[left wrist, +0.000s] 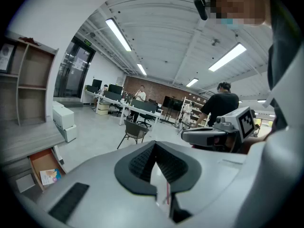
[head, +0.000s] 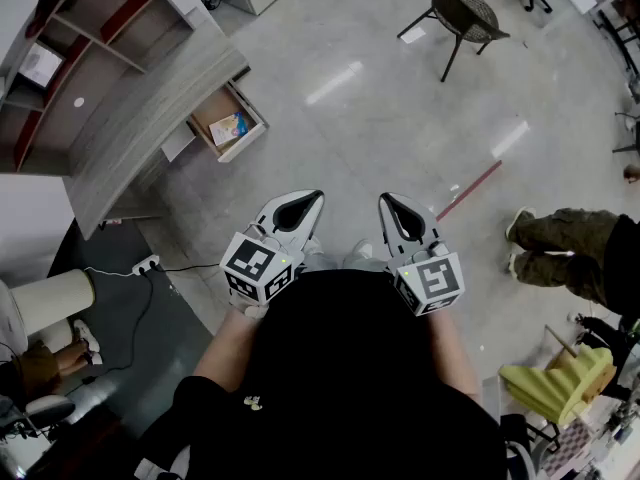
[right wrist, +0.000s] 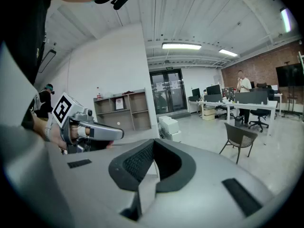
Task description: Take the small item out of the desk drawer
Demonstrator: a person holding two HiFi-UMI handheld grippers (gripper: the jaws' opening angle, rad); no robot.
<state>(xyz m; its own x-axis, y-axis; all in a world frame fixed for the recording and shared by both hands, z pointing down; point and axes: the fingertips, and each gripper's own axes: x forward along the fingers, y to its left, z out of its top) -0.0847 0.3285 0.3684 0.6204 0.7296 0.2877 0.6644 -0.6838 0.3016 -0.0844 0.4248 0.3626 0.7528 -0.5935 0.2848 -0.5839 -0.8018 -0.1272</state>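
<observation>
The desk (head: 150, 98) stands at the upper left with its drawer (head: 246, 144) pulled open. A small colourful item (head: 228, 128) lies inside it, and the left gripper view also shows the drawer (left wrist: 38, 161) and the item (left wrist: 50, 176) at lower left. My left gripper (head: 306, 201) and right gripper (head: 391, 204) are held side by side close to my body, far from the drawer. Both are shut with nothing between the fingers. The left gripper (left wrist: 154, 144) and right gripper (right wrist: 153, 144) point out across the room.
A dark chair (head: 462, 13) stands at the far right on the grey floor. Another person's legs (head: 575, 258) are at the right edge. A wall shelf unit (head: 60, 48) sits above the desk. A power strip with cable (head: 145, 265) lies on the dark mat at left.
</observation>
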